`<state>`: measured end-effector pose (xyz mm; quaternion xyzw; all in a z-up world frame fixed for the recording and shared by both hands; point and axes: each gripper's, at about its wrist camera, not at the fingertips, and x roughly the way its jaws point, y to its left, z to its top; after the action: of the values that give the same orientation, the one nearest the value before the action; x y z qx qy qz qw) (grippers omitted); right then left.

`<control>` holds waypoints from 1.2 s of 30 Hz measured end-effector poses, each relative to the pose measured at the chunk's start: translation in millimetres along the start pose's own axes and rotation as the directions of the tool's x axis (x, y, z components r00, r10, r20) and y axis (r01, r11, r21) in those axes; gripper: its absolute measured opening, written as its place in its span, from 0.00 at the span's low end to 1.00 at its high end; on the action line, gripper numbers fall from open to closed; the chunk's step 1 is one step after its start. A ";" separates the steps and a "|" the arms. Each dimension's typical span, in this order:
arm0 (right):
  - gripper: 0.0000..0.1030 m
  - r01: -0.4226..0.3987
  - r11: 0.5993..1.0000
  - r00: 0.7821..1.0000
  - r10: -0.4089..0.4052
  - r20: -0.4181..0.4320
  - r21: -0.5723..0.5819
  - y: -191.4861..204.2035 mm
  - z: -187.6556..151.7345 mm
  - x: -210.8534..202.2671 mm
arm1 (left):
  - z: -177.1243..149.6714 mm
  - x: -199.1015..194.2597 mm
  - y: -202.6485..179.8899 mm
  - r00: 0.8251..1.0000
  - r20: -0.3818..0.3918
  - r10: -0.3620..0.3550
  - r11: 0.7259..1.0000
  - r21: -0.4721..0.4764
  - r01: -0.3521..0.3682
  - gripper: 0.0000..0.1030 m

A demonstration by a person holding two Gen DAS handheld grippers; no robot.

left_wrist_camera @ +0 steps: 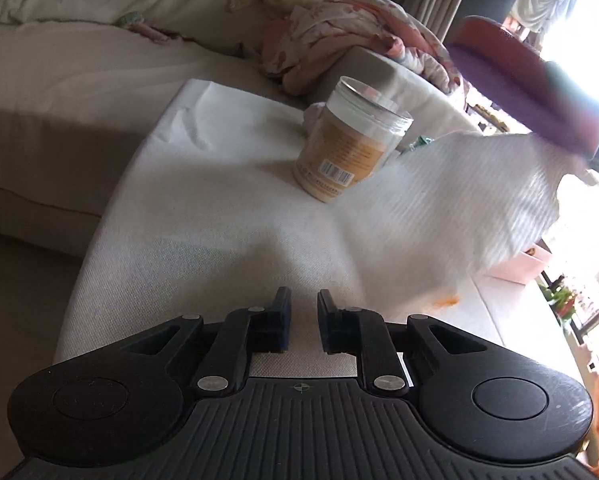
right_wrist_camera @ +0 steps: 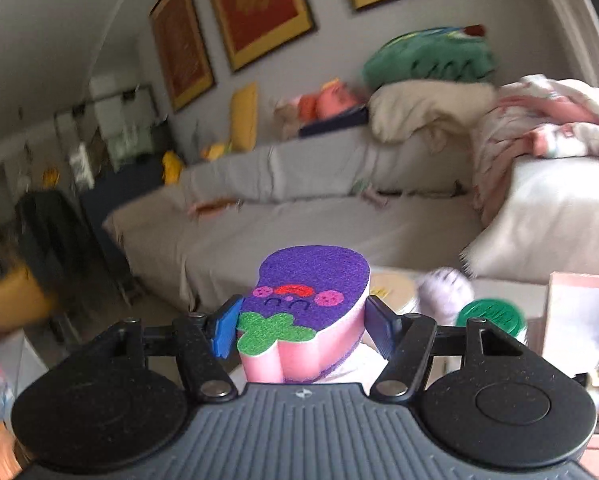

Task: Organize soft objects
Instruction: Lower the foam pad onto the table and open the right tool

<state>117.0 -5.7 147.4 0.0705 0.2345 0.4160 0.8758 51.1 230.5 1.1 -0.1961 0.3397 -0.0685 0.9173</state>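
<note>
My right gripper [right_wrist_camera: 301, 326] is shut on a purple and pink sponge [right_wrist_camera: 311, 284] with a cartoon face and green leaf, held up in the air. The same sponge [left_wrist_camera: 515, 76] shows blurred at the upper right of the left wrist view, with a white paper towel [left_wrist_camera: 459, 196] hanging under it. My left gripper [left_wrist_camera: 303, 312] is open and empty, low over the white cloth-covered table [left_wrist_camera: 203, 208]. A small pale lilac soft object [right_wrist_camera: 445, 290] lies on the table beyond the sponge.
A clear-lidded jar with an orange label [left_wrist_camera: 351, 144] stands mid-table. A green-lidded jar [right_wrist_camera: 491, 314] and a pink box [right_wrist_camera: 579, 316] sit at the right. A beige sofa [right_wrist_camera: 299, 220] with blankets [left_wrist_camera: 339, 36] and plush toys lies behind. An orange stain [left_wrist_camera: 445, 300] marks the cloth.
</note>
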 end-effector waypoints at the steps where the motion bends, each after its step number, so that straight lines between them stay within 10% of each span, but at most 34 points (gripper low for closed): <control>1: 0.63 0.021 1.000 1.000 -0.021 0.007 -0.005 -3.0 0.3 -4.3 | 0.2 -0.2 0.2 1.000 -0.001 0.003 1.000 -0.001 -0.003 0.18; 7: 0.63 0.058 0.998 0.996 -0.057 -0.064 0.014 -17.5 -18.6 -13.1 | 8.9 -10.7 -0.4 0.996 0.053 0.067 0.998 0.009 -0.068 0.21; 14: 0.63 0.088 0.987 0.987 -0.105 -0.125 -0.138 12.3 -48.7 26.4 | 32.7 -52.1 2.8 0.979 0.169 -0.114 0.992 -0.039 0.122 0.21; 21: 0.64 0.133 0.789 0.969 -0.231 -0.089 -0.600 95.0 -123.3 92.3 | 28.9 -55.8 7.6 0.985 0.168 -0.049 0.997 -0.058 0.060 0.21; 30: 0.80 -0.135 0.901 0.970 0.035 -0.242 -0.413 81.6 -101.7 61.8 | 22.4 -38.6 9.7 0.993 0.113 -0.011 0.999 -0.042 0.016 0.21; 36: 0.80 0.099 0.954 0.983 -0.139 -0.124 -0.283 38.9 -72.4 51.3 | 16.5 -23.3 -0.5 0.997 0.073 -0.009 1.000 -0.007 0.009 0.21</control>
<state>83.9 53.2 78.0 -0.0964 0.2400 0.3950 0.8815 44.2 241.3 26.6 -0.2032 0.3051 -0.0642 0.9282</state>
